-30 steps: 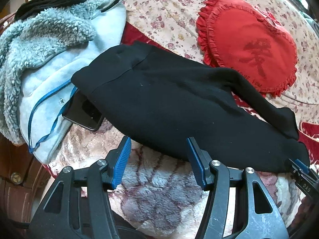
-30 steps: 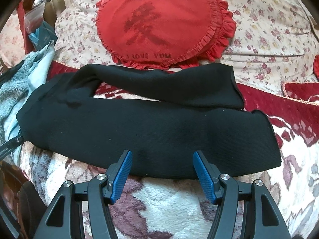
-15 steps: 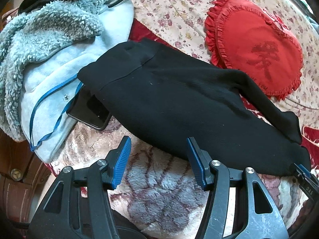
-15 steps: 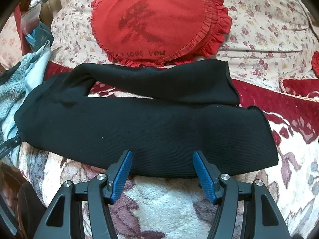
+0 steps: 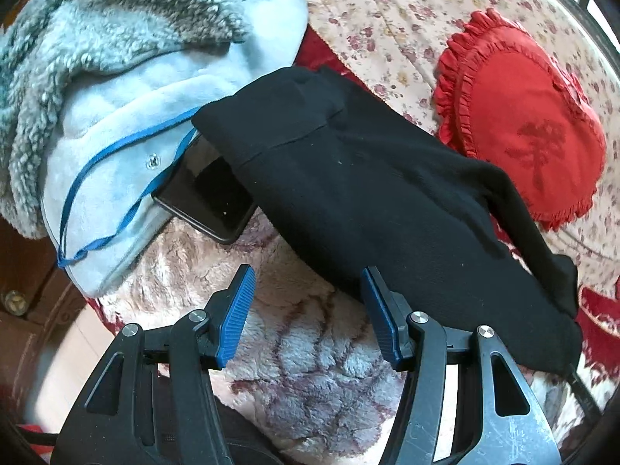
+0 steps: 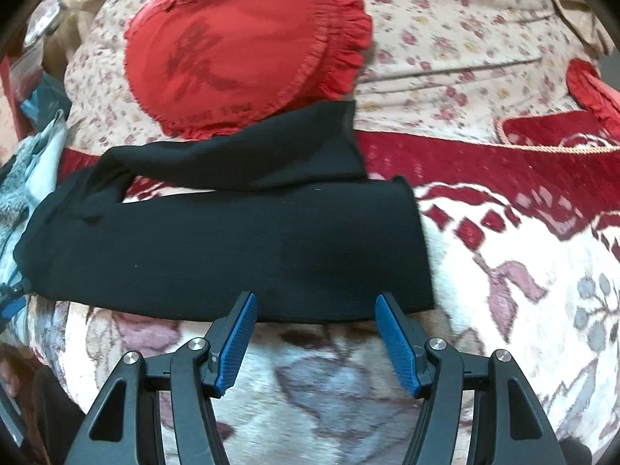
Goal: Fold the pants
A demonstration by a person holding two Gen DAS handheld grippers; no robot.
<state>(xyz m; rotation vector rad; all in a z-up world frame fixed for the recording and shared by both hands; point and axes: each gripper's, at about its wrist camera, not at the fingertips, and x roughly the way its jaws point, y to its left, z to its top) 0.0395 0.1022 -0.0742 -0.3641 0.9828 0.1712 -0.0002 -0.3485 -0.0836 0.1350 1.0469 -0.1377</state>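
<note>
The pants (image 6: 217,248) lie unfolded on the bed (image 6: 523,310), legs apart; every fold remains. Left hand-held gripper (image 5: 306,290) and right hand-held gripper (image 6: 314,317) hover spread, empty.

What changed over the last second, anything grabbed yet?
Nothing grabbed. The left gripper shifted toward the waistband of the black pants; the right gripper slid toward the leg cuffs. Both remain open, short of the fabric. Pants, phone and heart pillow lie as before.
</note>
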